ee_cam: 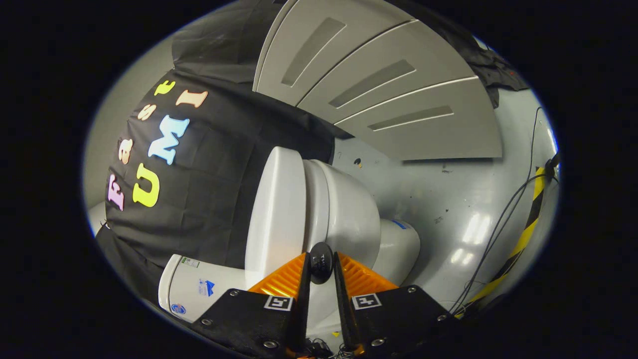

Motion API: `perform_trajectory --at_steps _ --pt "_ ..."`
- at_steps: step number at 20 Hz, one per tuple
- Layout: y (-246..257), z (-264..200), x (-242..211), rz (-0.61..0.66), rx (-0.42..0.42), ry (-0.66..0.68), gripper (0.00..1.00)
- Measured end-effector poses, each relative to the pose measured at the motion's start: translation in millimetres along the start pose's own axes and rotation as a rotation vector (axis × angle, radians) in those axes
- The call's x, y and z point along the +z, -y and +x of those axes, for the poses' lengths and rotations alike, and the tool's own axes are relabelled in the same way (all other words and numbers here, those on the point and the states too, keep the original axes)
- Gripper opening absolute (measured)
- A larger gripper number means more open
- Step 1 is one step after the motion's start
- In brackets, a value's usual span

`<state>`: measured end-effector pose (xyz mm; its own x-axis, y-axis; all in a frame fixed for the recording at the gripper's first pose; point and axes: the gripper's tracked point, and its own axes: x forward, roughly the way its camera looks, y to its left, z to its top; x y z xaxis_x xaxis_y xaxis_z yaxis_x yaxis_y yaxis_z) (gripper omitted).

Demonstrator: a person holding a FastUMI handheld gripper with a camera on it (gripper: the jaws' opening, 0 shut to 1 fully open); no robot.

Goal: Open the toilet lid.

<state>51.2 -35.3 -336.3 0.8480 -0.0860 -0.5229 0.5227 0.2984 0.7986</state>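
Here the lid [274,214] stands raised off the bowl [349,214], just ahead of the fingers at about 11 o'clock. The gripper [321,264] is nearly closed, both fingers pinching a small dark knob [321,262]. The tank [199,289] lies at 9 o'clock, cables [503,224] at 3.

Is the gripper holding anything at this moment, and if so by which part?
Yes. The gripper has its jaws closed on a small dark knob at the toilet lid's edge; the lid stands raised.
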Motion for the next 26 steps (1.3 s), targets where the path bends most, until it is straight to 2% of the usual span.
perform_trajectory --at_steps 5,8,10,12,17,21,26 --pt "-3.3 2.8 3.2 0.084 0.031 0.019 0.22" --pt "-7.7 0.6 5.1 0.16 0.073 0.032 0.06" --pt "-6.5 3.2 3.3 0.192 0.07 0.019 0.0" --pt "-7.3 4.2 1.3 0.186 0.053 -0.002 0.0" --pt "-13.6 -1.3 5.8 0.069 -0.001 -0.051 0.0" --pt "-15.9 -9.1 10.4 0.08 -0.027 -0.036 0.0" --pt "-41.5 -18.8 19.0 0.002 -0.051 -0.046 0.0"
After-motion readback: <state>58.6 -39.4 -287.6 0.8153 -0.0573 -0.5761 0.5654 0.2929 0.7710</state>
